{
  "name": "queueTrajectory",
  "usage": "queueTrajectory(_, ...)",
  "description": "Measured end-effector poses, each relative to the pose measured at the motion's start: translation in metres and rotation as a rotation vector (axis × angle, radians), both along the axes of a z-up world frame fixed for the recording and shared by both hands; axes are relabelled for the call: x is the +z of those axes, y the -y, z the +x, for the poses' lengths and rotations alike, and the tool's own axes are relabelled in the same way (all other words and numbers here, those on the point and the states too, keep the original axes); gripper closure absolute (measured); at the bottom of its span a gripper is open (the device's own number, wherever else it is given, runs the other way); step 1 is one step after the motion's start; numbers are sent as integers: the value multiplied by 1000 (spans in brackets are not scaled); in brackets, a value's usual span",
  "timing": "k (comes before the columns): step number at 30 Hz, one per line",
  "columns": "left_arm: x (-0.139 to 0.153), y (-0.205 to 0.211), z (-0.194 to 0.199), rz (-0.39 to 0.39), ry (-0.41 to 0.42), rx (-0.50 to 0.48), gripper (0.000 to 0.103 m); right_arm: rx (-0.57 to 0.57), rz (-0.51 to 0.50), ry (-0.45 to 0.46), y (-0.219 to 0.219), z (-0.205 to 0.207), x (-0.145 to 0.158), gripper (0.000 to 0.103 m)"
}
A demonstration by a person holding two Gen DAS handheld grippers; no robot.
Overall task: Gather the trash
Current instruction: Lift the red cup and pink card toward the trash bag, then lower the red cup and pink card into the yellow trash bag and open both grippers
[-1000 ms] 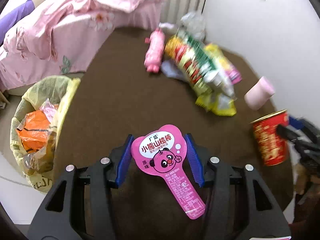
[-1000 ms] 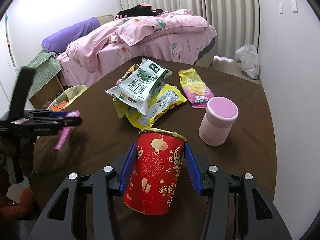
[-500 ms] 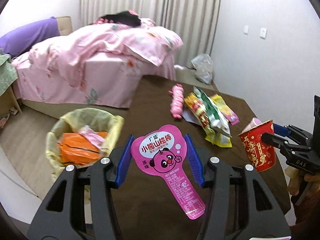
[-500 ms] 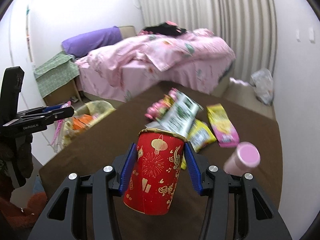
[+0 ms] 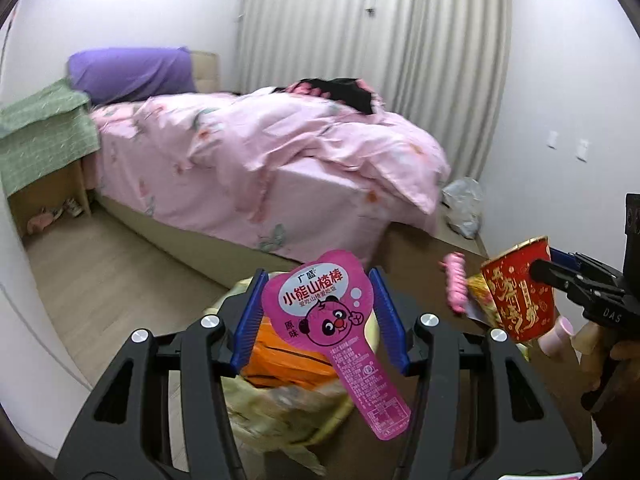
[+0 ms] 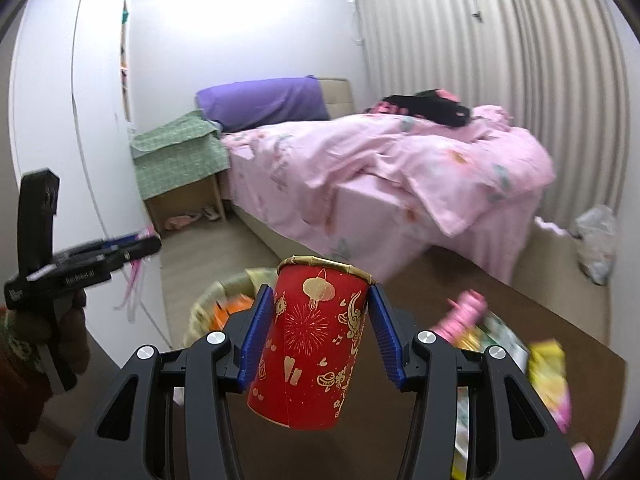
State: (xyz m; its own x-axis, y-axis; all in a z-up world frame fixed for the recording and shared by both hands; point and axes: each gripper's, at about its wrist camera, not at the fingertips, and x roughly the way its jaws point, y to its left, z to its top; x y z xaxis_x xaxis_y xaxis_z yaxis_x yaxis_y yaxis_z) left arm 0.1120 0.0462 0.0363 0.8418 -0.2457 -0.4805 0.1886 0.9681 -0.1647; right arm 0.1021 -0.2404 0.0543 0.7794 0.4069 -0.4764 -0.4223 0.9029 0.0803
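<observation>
Mid-haul, nothing dropped this round. Left gripper [image 5: 316, 314] is part-open, clamped on the pink lollipop wrapper [image 5: 324, 312], held above the trash bin [image 5: 280, 404], which already has an orange bag [image 5: 288, 364] inside. Right gripper [image 6: 316, 338] is part-open too, gripping the red paper cup [image 6: 316, 344], still over the brown table [image 6: 532, 312], bin ahead. Left on the table: pink snack pack [image 6: 464, 316], yellow wrappers [image 6: 548, 372], more. Roughly halfway, I'd judge.

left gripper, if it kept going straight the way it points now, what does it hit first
Probably the trash bin. The left gripper, shut on the pink wrapper, points down at the bin's bag with the orange trash right ahead. Depth is unclear, so the gap can't be judged.
</observation>
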Motion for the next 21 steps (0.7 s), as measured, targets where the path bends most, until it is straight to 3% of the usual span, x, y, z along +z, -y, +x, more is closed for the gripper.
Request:
queueTrajectory(4,-23,-26,29,-31,-47,34,54,82,32,-66,-43,54,-13,57)
queueTrajectory(11,-75,-43,65,-118,-131,7,54,153,8,-184,-98,127,-57,56)
queueTrajectory(21,-127,-51,102,-153,-243,1,54,145,26,-318,-114,167,-109,56)
